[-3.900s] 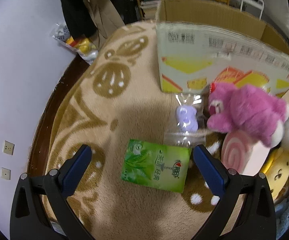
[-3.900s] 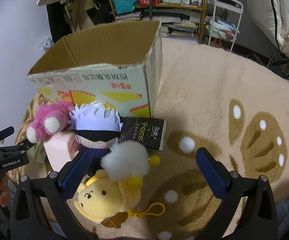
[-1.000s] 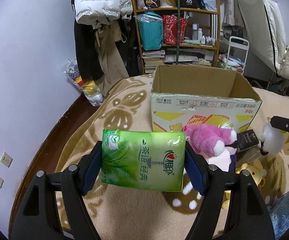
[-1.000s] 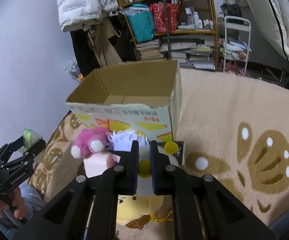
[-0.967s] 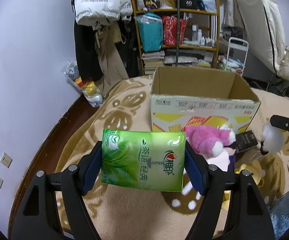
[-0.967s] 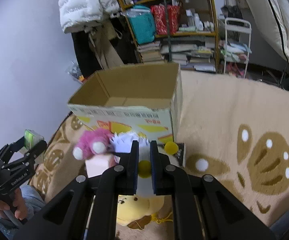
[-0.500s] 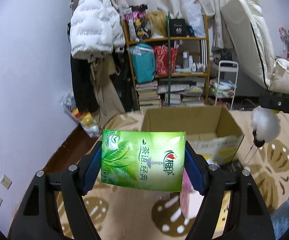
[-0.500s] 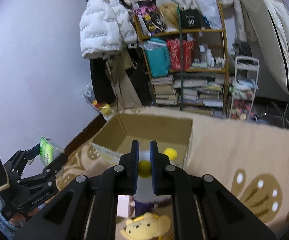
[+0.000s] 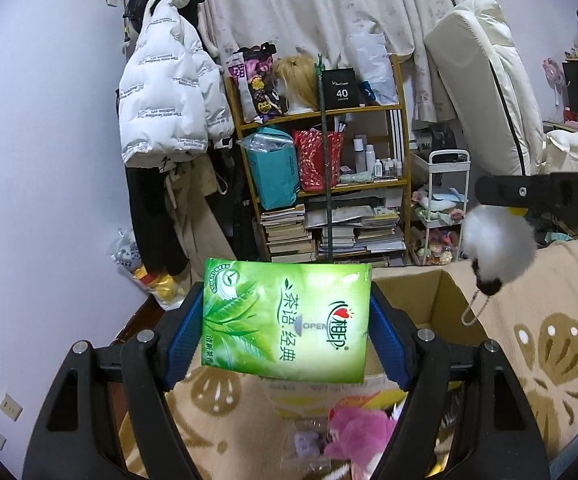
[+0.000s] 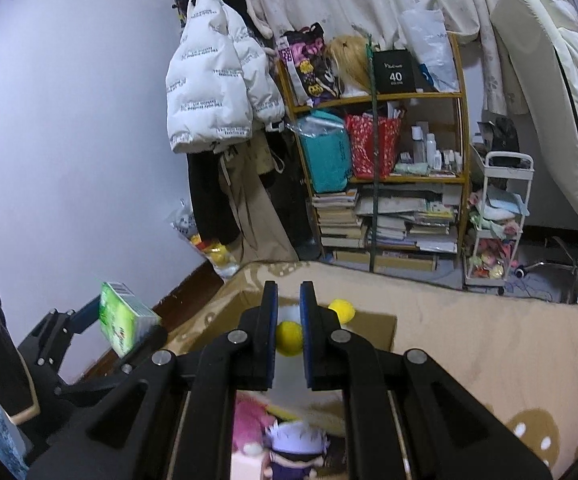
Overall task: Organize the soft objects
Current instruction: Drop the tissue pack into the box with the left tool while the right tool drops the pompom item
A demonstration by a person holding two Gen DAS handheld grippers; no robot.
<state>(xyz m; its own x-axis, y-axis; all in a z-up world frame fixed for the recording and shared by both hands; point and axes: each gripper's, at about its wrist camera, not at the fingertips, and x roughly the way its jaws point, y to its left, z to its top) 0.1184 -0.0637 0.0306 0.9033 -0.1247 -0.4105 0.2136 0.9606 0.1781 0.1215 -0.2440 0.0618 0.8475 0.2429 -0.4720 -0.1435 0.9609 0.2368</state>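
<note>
My left gripper (image 9: pixel 285 332) is shut on a green tissue pack (image 9: pixel 285 320), held flat between the blue pads above the near edge of an open cardboard box (image 9: pixel 441 304). My right gripper (image 10: pixel 289 300) is shut on a yellow ball (image 10: pixel 289 338) of a white fluffy pompom toy (image 9: pixel 497 244), which dangles over the box's right side. A second yellow ball (image 10: pixel 342 310) shows beside the fingers. Below lie a pink plush (image 9: pixel 357 432) and a white-haired doll (image 10: pixel 293 448). In the right wrist view the tissue pack (image 10: pixel 123 322) is at the left.
A beige patterned blanket (image 9: pixel 549 344) covers the surface under the box. Behind stand a cluttered wooden shelf (image 9: pixel 329 184), a hanging white jacket (image 9: pixel 165 112) and a white trolley (image 10: pixel 497 216). A small purple toy in a clear bag (image 9: pixel 305 440) lies by the pink plush.
Both grippers have risen with their loads and tilted upward. The box and plush toys have slid to the bottom of both views, and the shelf now fills the middle.
</note>
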